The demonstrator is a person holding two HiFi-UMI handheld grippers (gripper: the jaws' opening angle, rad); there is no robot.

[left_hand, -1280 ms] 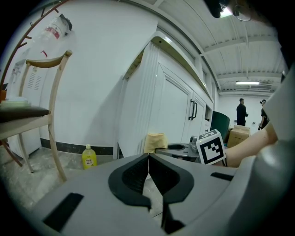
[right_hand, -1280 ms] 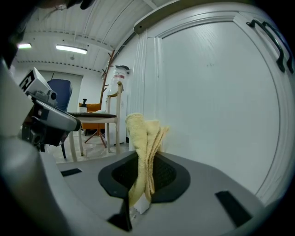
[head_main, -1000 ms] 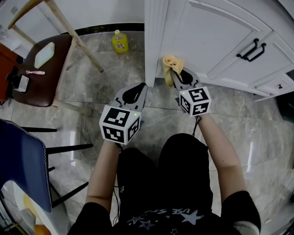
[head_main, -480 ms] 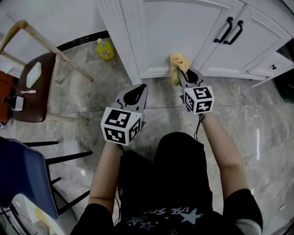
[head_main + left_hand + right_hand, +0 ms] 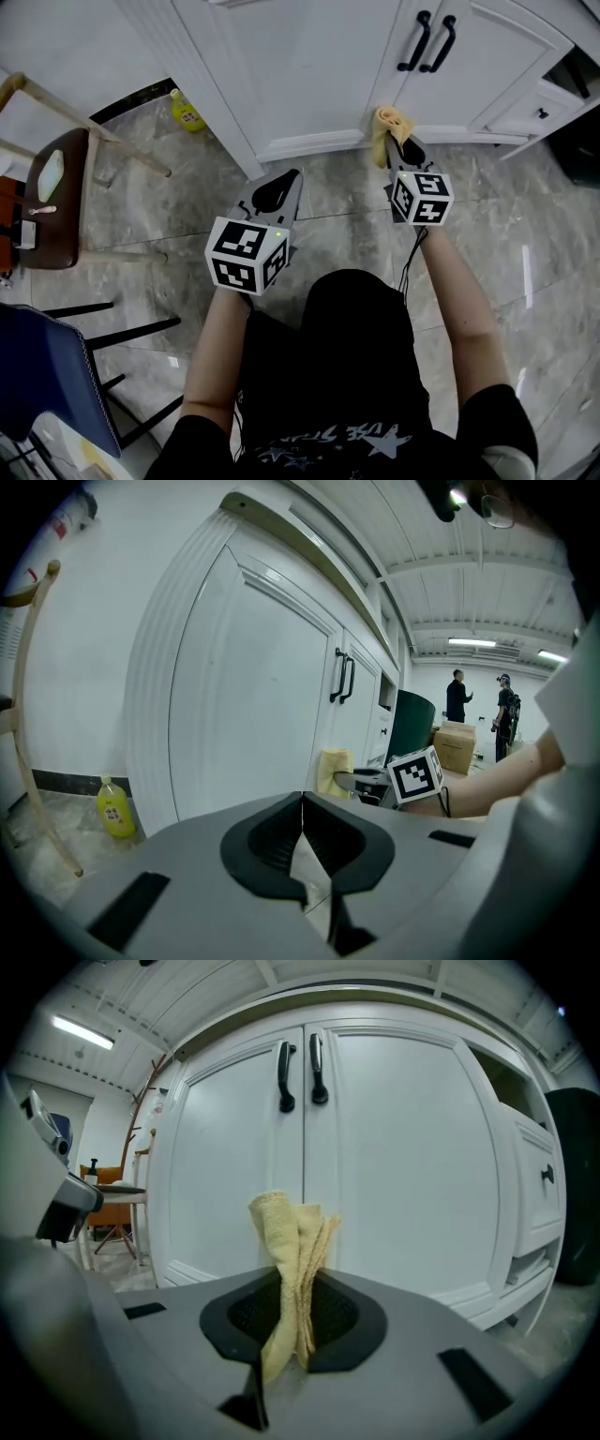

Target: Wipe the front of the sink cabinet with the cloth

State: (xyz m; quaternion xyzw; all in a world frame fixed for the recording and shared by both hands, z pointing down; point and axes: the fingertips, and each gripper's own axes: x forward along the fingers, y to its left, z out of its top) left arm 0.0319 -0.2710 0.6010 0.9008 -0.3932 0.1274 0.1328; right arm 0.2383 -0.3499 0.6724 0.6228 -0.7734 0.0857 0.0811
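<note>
The white sink cabinet (image 5: 309,66) has two doors with black handles (image 5: 427,41) and fills the top of the head view. My right gripper (image 5: 397,142) is shut on a folded yellow cloth (image 5: 387,127), held low against the bottom rail near the seam between the doors. In the right gripper view the yellow cloth (image 5: 292,1258) stands up between the jaws, with the door handles (image 5: 300,1072) above it. My left gripper (image 5: 274,192) is shut and holds nothing, hovering over the floor to the left, short of the cabinet. The left gripper view shows the cabinet (image 5: 253,686) and the cloth (image 5: 333,771).
A yellow bottle (image 5: 187,111) stands on the marble floor by the cabinet's left corner. A wooden chair (image 5: 56,178) and a blue chair (image 5: 47,366) sit at the left. A drawer unit (image 5: 534,112) adjoins the cabinet on the right. Two people (image 5: 483,705) stand far off.
My view and the right gripper with the cloth have shifted right along the cabinet's base, from its left corner post to the seam between the doors. The left gripper has stayed put.
</note>
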